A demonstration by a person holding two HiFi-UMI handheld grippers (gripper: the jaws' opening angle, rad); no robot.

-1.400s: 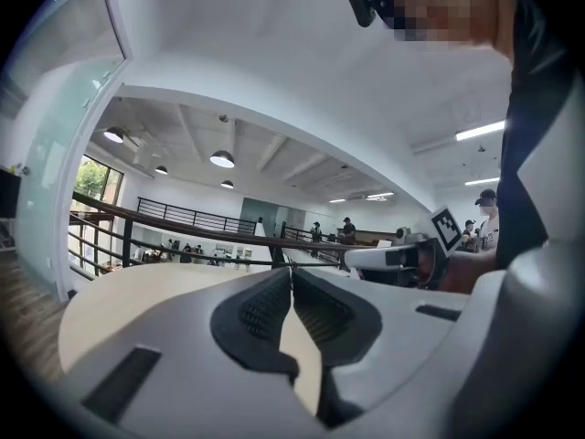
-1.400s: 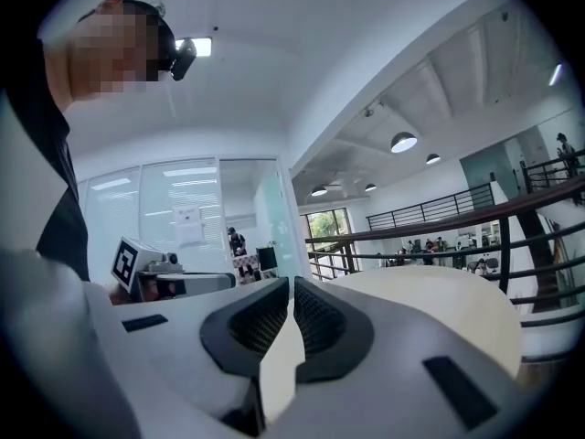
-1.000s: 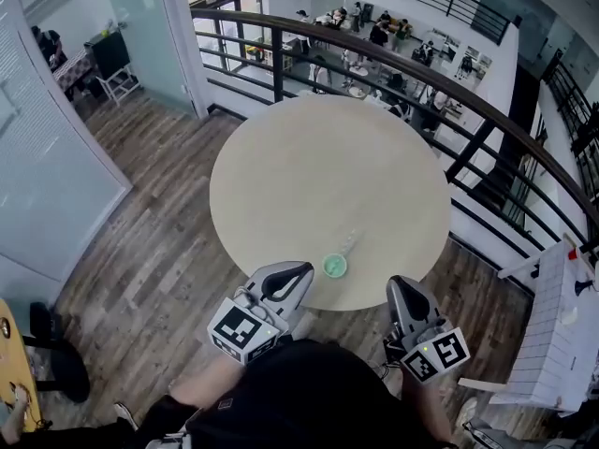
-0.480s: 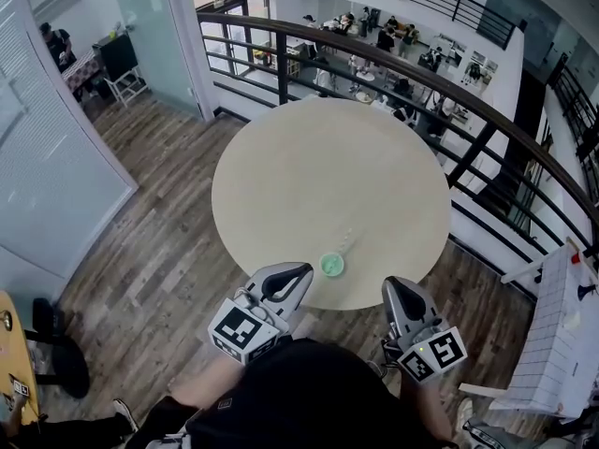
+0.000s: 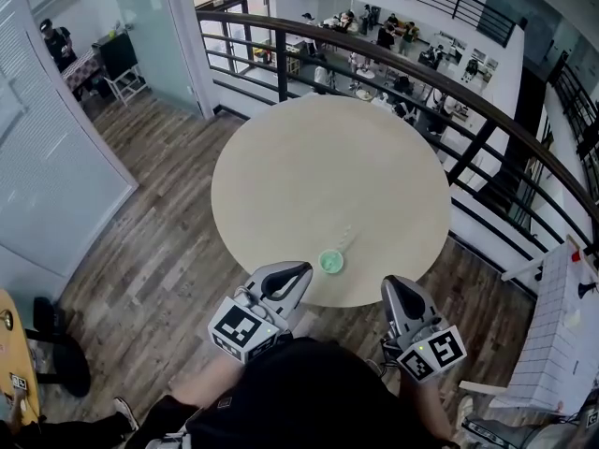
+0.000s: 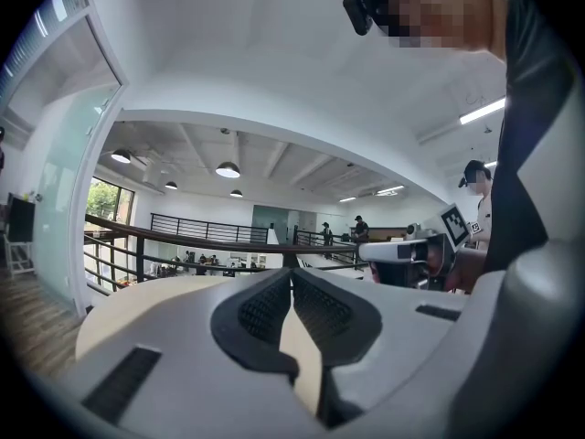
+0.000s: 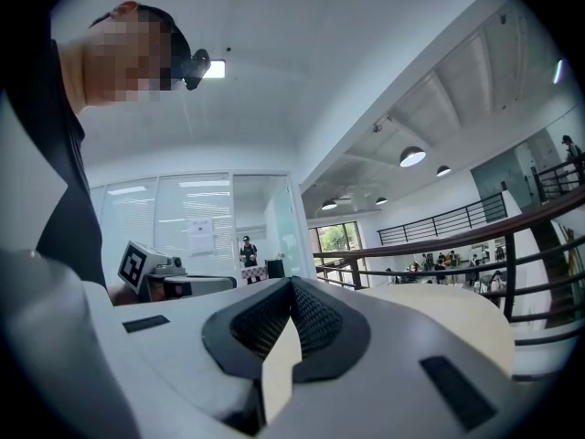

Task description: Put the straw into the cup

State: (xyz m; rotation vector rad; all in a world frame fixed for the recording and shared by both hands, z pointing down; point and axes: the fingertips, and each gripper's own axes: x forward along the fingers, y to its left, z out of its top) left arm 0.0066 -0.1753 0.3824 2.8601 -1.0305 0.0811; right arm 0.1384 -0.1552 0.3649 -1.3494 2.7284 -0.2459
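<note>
The cup (image 5: 330, 262) was small and pale green, and it stood upright on the round beige table (image 5: 299, 157), close to the edge nearest to the person. From above, its opening looked like a light green circle. The straw (image 5: 344, 240) lay flat on the table just behind the cup, on the far side, and pointed away from it a little to the right. It was thin and almost transparent, so it was hard to see against the table top, and I could not tell whether its near end touched the cup. The left gripper (image 5: 292, 272) was held low in front of the person's body, just at the table's near edge and to the left of the cup. In its own view its jaws were closed together, tip against tip, with nothing between them. The right gripper (image 5: 393, 286) was held to the right of the cup, off the table edge, and its jaws were also pressed together and empty.
</note>
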